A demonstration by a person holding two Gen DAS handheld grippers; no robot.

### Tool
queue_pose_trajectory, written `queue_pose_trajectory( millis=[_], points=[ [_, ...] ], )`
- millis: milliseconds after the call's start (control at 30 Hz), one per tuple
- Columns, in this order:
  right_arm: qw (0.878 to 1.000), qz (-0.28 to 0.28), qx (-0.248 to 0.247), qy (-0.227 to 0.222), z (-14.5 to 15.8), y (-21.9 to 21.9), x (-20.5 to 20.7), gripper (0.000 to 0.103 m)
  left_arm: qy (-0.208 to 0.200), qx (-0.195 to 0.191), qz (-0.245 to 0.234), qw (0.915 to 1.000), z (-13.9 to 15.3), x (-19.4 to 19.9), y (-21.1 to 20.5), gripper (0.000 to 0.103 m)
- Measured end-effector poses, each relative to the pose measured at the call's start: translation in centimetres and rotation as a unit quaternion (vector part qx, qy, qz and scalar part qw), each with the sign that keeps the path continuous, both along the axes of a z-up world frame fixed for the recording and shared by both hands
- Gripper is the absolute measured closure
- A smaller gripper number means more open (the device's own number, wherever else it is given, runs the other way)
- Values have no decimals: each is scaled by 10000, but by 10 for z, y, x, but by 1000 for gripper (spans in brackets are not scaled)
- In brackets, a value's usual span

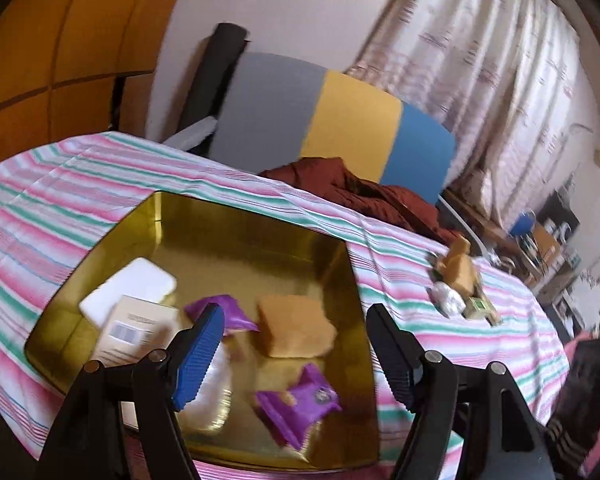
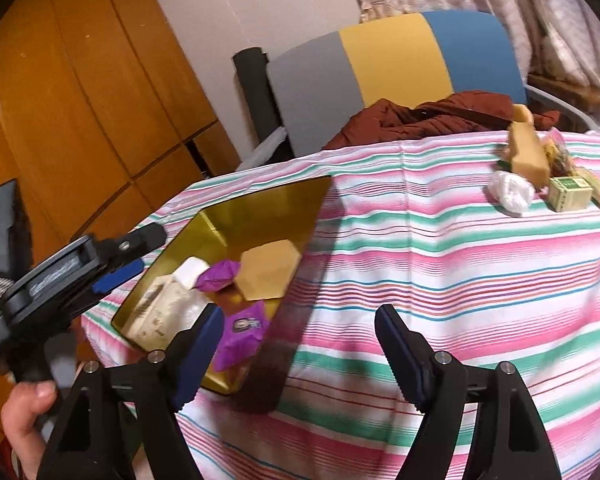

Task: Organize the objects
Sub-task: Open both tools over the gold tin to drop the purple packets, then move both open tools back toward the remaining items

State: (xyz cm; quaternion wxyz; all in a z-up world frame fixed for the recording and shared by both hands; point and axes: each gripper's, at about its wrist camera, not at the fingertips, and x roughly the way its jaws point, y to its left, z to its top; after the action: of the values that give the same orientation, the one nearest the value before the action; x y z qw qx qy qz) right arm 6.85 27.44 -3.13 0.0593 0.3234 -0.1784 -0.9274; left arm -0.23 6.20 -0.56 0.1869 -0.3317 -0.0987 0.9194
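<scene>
So we've got both tools empty right now: the left gripper point(image 1: 296, 344) hangs over the gold tin point(image 1: 204, 220) with its jaws spread wide and nothing between the pads, and the right gripper point(image 2: 300, 344) is over bare striped tablecloth point(image 2: 460, 280), jaws also well apart, holding nothing. The tin sits on the left part of the table, and the stuff still waiting to go in is the little pile point(image 2: 540, 176) up at about 1 o'clock from the right gripper, well apart from the tin. Our take on the next bit: send the right gripper up to that pile, pick one piece at a time, and go for the green box point(image 2: 570, 192) or the white crumpled wrapper point(image 2: 510, 190) first since they sit on the near edge; the tan block point(image 2: 528, 156) leans on other bits and could tip the heap. Keep the jaws wide until they straddle the thing, and keep the left gripper out of the way. Count in the tin, as best we can tell through the blur: two purple packets point(image 1: 300, 404), one tan slab point(image 1: 296, 328), one white bar point(image 1: 132, 288), one cream carton point(image 1: 136, 328), plus something pale at 6 o'clock we can't make out. In the pile: one green box, one white wrapper, at least one tan block, and some bits behind too small to count.
</scene>
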Motion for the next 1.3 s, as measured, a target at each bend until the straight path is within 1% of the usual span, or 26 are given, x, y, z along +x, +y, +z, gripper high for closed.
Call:
queue_pose_trajectory(
  millis=[67, 133, 367, 633, 700, 800, 933, 1033, 1167, 1300],
  points=[
    [9999, -123, -30, -60, -3, 9, 0, 23, 19, -91, -152, 9998, 1, 5, 11, 28],
    [9997, -227, -29, -118, -6, 18, -1, 23, 38, -103, -320, 9994, 2, 11, 21, 28],
    [9970, -678, 111, -362, -17, 53, -2, 23, -68, -197, -814, 9965, -1, 26, 56, 28],
    [9899, -1272, 238, -577, -29, 115, 0, 21, -209, -358, -1441, 9887, -9, 43, 101, 28],
    [9871, -1443, 297, -626, -31, 134, 2, 21, -276, -351, -1602, 9861, -10, 46, 111, 28],
    [9823, -1705, 352, -689, -32, 166, 4, 21, -366, -459, -1816, 9816, -15, 48, 129, 28],
    [9746, -2029, 564, -763, -31, 211, 4, 21, -714, -549, -1985, 9760, -28, 42, 150, 28],
    [9674, -2299, 662, -836, -28, 249, -1, 21, -861, -596, -2089, 9723, -34, 43, 164, 28],
    [9574, -2594, 904, -889, -20, 302, -20, 21, -977, -727, -2204, 9678, -42, 44, 179, 28],
    [9529, -2670, 1039, -998, -22, 341, -52, 21, -1110, -811, -2258, 9644, -48, 43, 189, 28]
  ],
)
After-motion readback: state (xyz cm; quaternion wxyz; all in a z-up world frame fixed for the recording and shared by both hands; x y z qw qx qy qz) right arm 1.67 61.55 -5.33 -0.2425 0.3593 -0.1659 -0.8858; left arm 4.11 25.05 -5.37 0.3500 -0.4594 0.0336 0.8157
